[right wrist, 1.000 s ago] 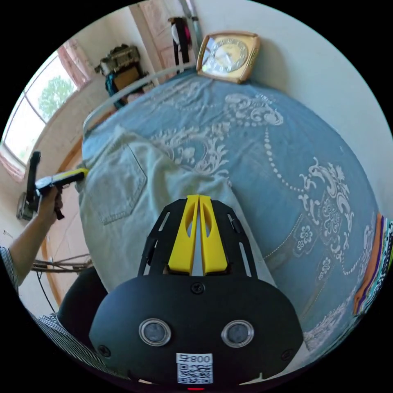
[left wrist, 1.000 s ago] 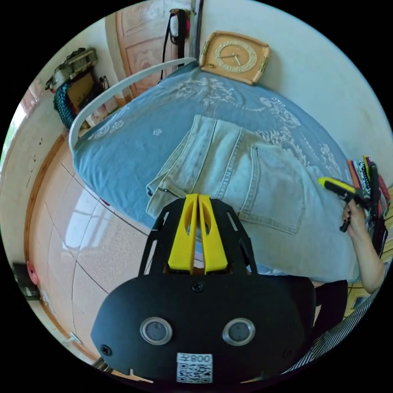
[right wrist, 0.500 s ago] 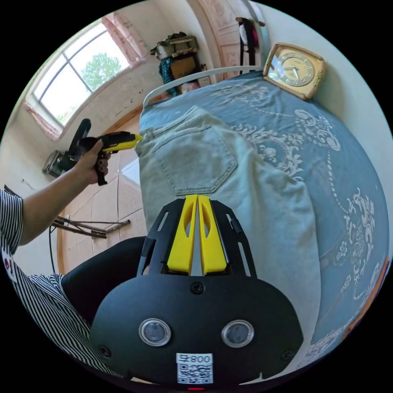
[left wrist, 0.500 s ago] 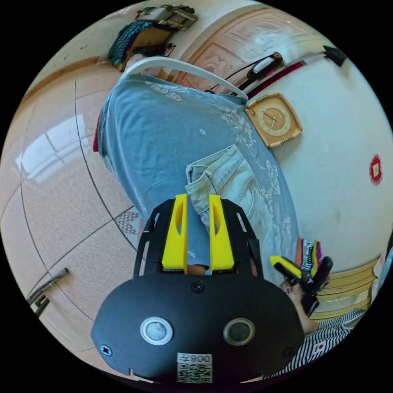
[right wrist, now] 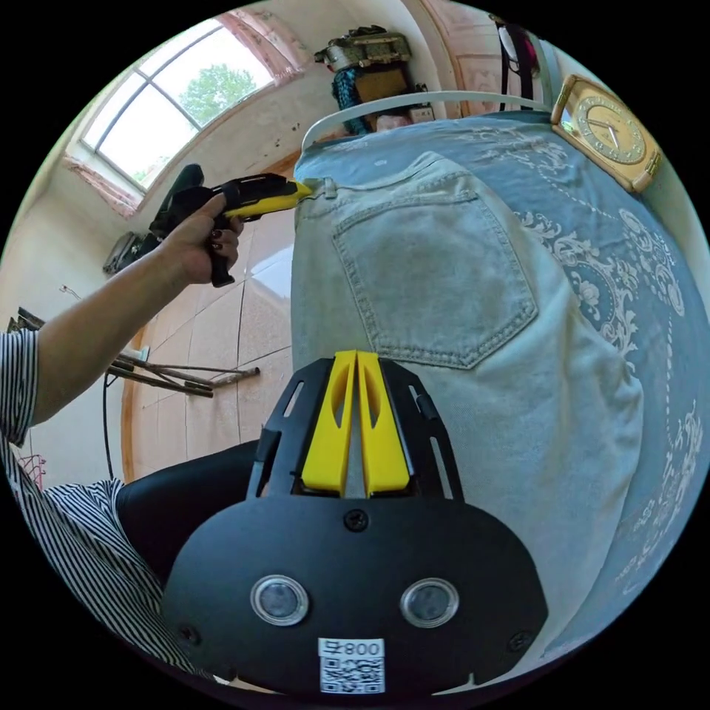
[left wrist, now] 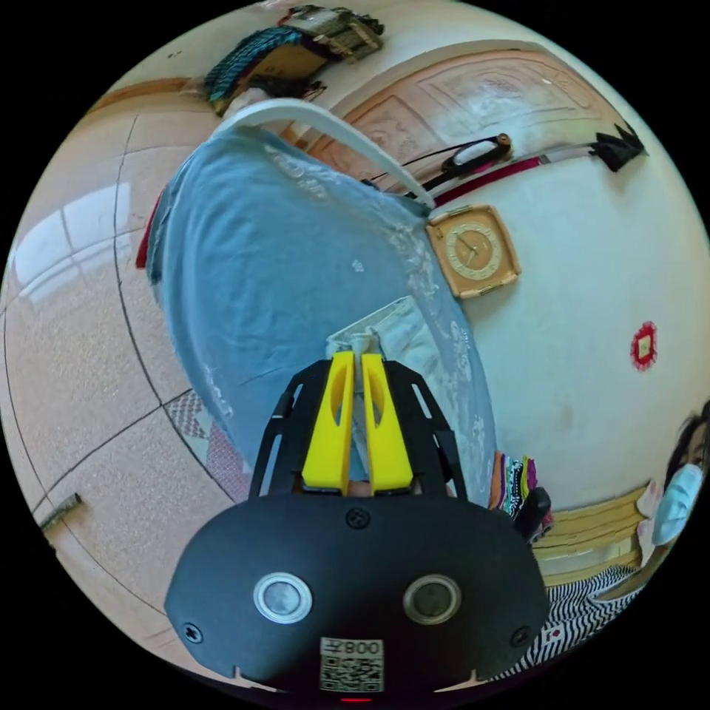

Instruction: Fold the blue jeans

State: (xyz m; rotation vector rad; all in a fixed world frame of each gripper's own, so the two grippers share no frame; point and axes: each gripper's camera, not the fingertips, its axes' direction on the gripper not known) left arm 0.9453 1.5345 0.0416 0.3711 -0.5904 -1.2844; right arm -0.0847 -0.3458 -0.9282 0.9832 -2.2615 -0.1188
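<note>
Left claw (right wrist: pixel 302 194) is clamped on the waistband corner of the blue jeans (right wrist: pixel 444 310), and you can see that best from the right gripper view, where the yellow tips bite right at the top edge by a belt loop. Right claw (right wrist: pixel 357 370) looks clenched too, jaws nearly touching with pale denim showing in the slit between them, so I'd say it's pinching the jeans edge lower down, below the back pocket (right wrist: pixel 436 277). The jeans themselves lie back pocket up on the bed (right wrist: pixel 643 296), along the side nearest the person, already doubled leg on leg as far as I can tell. For this step I'd keep both pinches on the same long edge, lift evenly so the fabric stays taut between the claws, and carry it over in one sweep instead of dragging, because that patterned bedspread will bunch. Keep the waistband corner square or the fold goes crooked. Hard to make out: in the left gripper view the left claw (left wrist: pixel 356 366) body hides most of the denim, so I can't check how deep the bite is. The leg ends are cut off behind the right claw's housing.
</note>
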